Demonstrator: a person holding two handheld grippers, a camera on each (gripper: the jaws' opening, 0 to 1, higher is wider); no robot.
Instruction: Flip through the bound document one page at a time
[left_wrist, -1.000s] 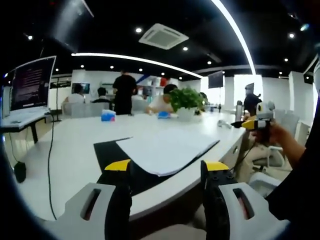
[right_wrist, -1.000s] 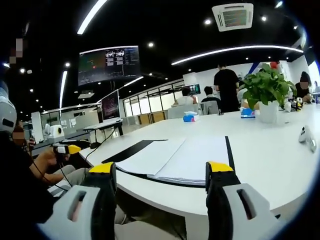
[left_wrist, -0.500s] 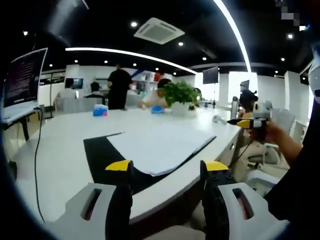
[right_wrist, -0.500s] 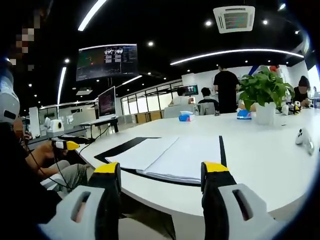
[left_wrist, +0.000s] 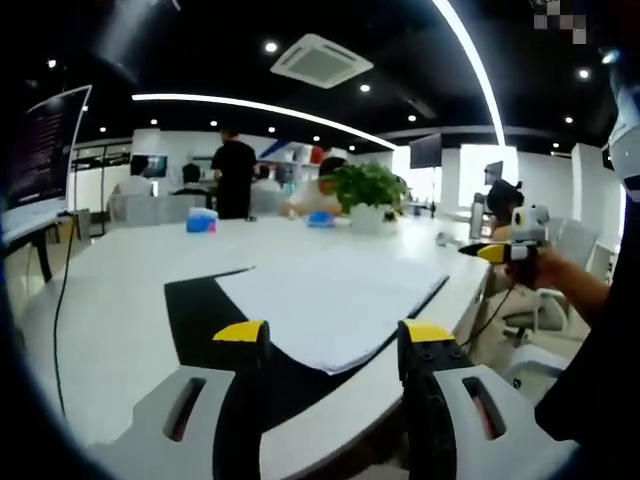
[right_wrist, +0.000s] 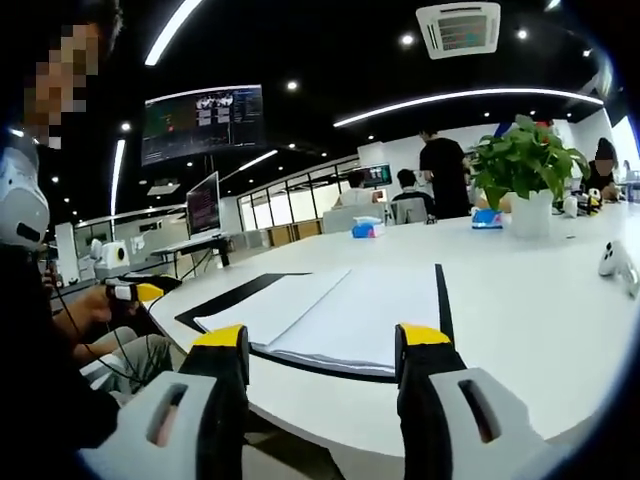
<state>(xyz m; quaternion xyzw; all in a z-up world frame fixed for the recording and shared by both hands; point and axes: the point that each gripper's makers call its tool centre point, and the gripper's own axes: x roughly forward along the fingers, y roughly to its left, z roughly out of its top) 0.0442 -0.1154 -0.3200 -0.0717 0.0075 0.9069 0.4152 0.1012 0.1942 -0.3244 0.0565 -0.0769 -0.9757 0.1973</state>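
Observation:
The bound document (left_wrist: 325, 300) lies open and flat on a black mat (left_wrist: 195, 310) near the white table's front edge. Its two white pages (right_wrist: 335, 315) meet at a centre fold. My left gripper (left_wrist: 333, 335) hovers in front of the document with its yellow-tipped jaws open and empty. My right gripper (right_wrist: 322, 338) is likewise open and empty, just short of the pages' near edge. The right gripper (left_wrist: 497, 250), held in a hand, also appears at the right of the left gripper view. Held by a hand, the left gripper (right_wrist: 130, 292) appears at the left of the right gripper view.
A potted plant (right_wrist: 525, 165) stands farther back on the white table (right_wrist: 540, 290), with small blue boxes (left_wrist: 201, 222) and a white device (right_wrist: 615, 260) near it. Monitors (left_wrist: 40, 150) stand to the left. Several people sit or stand at the far end.
Both views have drifted a little closer to the table, so the document looks larger. The document and its pages lie as before, and both grippers stay open.

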